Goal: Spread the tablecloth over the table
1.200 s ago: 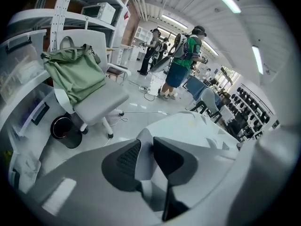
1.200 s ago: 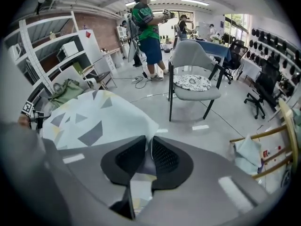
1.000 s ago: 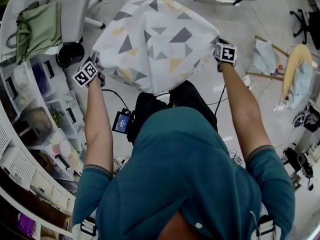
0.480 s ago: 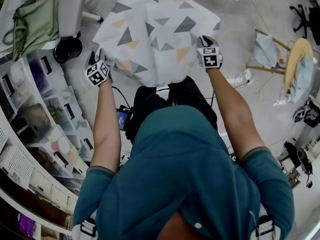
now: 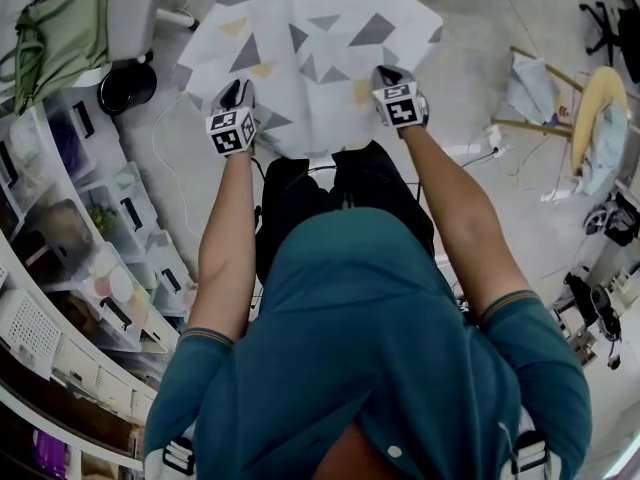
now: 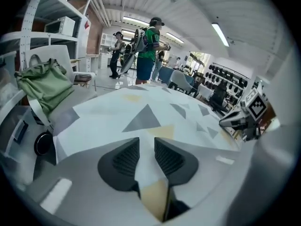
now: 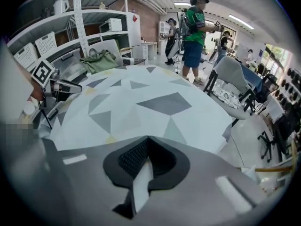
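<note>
The tablecloth (image 5: pixel 310 48) is white with grey and yellow triangles and lies spread out in front of me, hiding whatever is under it. Its near edge is pinched at two spots. My left gripper (image 5: pixel 235 96) holds the left part of that edge. Its jaws have just been closing, and in the left gripper view the cloth (image 6: pixel 141 107) runs between the pads of that gripper (image 6: pixel 146 149). My right gripper (image 5: pixel 386 74) grips the right part; in the right gripper view a white fold of the cloth (image 7: pixel 141 102) sits clamped in this gripper (image 7: pixel 146 157).
A green bag (image 5: pixel 60 38) lies on a white chair at the left. Shelves with plastic bins (image 5: pixel 90 248) run along the left side. A black round object (image 5: pixel 125 88) stands on the floor. Cables, chairs and a yellow item (image 5: pixel 600 118) are at the right. People (image 6: pixel 148 46) stand beyond the cloth.
Both grippers have moved inward, toward each other, along the cloth's near edge. The cloth has shifted away from me, further up in the head view.
</note>
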